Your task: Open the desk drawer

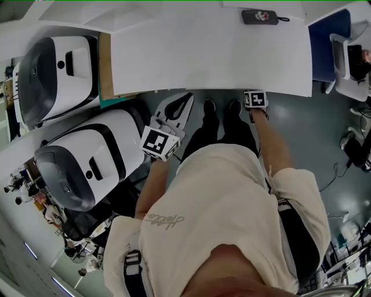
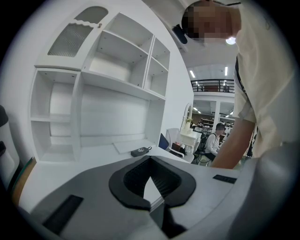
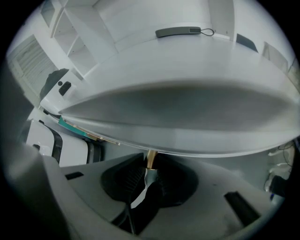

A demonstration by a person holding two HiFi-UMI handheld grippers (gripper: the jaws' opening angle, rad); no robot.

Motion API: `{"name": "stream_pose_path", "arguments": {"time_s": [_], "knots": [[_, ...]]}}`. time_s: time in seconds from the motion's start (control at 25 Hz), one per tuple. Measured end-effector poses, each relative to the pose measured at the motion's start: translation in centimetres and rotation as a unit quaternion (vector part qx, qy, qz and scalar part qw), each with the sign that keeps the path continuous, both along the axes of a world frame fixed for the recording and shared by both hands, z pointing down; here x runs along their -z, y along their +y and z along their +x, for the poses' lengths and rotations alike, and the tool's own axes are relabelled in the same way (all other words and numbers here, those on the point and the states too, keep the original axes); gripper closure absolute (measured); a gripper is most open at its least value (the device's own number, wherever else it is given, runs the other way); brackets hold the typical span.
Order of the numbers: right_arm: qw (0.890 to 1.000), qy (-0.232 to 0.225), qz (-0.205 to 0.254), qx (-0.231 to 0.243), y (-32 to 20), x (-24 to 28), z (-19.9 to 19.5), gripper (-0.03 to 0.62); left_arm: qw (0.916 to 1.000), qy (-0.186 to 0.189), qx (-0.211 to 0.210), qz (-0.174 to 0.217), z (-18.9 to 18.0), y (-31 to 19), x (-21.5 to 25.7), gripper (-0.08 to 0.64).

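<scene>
The white desk [image 1: 208,58] fills the top of the head view. In the right gripper view its pale front edge [image 3: 187,112] arches across, and a small brass drawer knob [image 3: 150,158] hangs from its underside. My right gripper [image 3: 149,169] points up at that edge with its black pads closed on the knob. In the head view only its marker cube [image 1: 255,100] shows, at the desk's front edge. My left gripper [image 1: 186,100] hovers below the desk edge, left of the person's legs, jaws together and empty; its own view [image 2: 151,187] looks across the desk top.
Two large white-and-black machines [image 1: 58,69] [image 1: 87,162] stand at the left, close to the left gripper. A small black device with a cord [image 1: 261,17] lies at the desk's back. White shelves [image 2: 117,70] rise behind the desk. A blue chair [image 1: 327,46] is at the right.
</scene>
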State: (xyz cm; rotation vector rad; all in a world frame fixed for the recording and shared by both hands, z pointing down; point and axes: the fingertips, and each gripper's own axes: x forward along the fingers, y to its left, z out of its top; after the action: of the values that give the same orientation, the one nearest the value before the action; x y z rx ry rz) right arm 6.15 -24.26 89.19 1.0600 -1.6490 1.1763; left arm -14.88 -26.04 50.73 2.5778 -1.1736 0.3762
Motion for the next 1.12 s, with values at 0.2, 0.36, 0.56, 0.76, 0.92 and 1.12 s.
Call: {"name": "stream_pose_path", "arguments": {"time_s": [0.2,0.36,0.56,0.76,0.92,1.12], "knots": [[1.0,-0.009,-0.021,-0.004,0.2,0.1,0.2,0.499,1.0,0.004,-0.004,0.003,1.1,-0.2,0.1,0.558],[1.0,-0.014,-0.023,-0.003,0.3,0.1,0.3,0.499,0.9999,-0.001,-0.013,0.009,2.4,-0.2,0.8,0.558],[0.999,-0.019,-0.029,-0.005,0.6,0.2,0.6,0.499,1.0,-0.004,-0.006,0.004,2.7,0.7,0.7,0.559],[0.999,-0.028,-0.026,-0.01,0.4,0.3,0.4,0.499,1.0,-0.009,-0.001,0.0,2.9,1.0,0.3,0.558],[0.999,-0.03,-0.027,-0.004,1.1,0.2,0.5,0.499,1.0,-0.009,-0.003,0.001,3.7,1.1,0.3,0.558],[0.999,-0.036,-0.034,0.0,1.8,0.3,0.4,0.499,0.9999,-0.013,-0.008,0.005,4.7,0.9,0.4,0.558]]}}
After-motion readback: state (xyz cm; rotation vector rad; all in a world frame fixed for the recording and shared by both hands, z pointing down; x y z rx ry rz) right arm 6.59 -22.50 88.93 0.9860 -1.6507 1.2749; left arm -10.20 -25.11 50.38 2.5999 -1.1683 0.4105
